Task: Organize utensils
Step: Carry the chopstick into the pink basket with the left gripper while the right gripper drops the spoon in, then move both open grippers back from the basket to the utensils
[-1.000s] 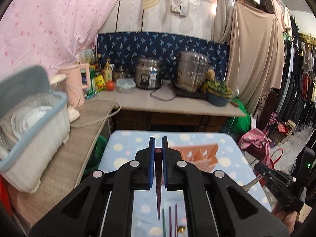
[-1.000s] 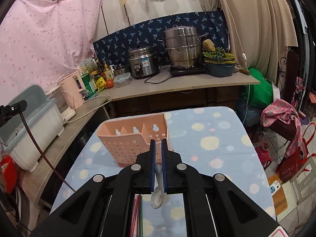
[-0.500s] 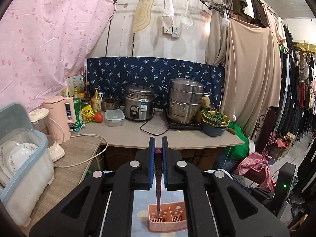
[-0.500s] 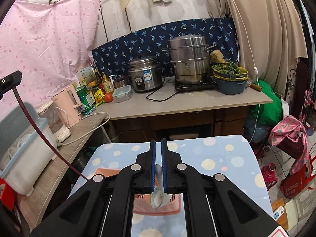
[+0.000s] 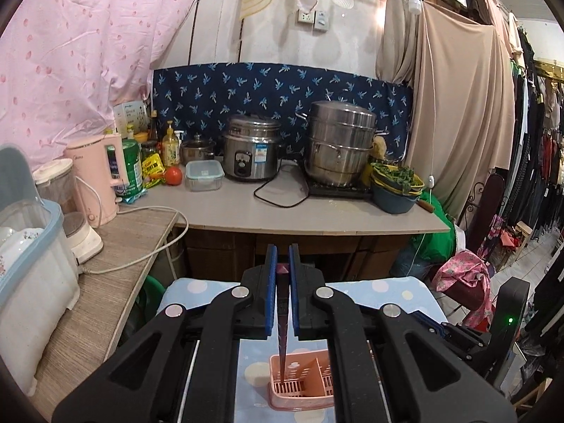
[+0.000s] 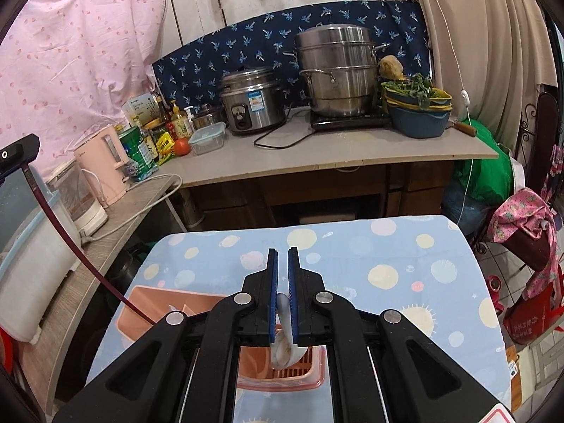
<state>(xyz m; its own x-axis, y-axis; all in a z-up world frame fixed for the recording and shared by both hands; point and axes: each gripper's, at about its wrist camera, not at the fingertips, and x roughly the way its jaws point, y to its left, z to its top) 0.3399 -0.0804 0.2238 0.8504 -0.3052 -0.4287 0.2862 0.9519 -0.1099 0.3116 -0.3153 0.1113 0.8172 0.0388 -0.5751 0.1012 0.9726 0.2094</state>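
Left wrist: slim maroon chopstick [image 5: 283, 338] over slotted pink basket [image 5: 310, 380]

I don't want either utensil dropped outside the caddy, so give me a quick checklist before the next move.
1. Left gripper shut on the dark red chopstick: ok.
2. Chopstick tip inside a compartment of the pink caddy: ok, it reaches the slotted floor in the left wrist view.
3. Right gripper shut on the white spoon: ok.
4. Spoon bowl over the caddy opening: ok, it hangs above the slotted floor.
5. Which compartment the spoon is over: cannot tell, the gripper body hides the dividers.
6. Caddy upright on the spotted blue cloth: ok.
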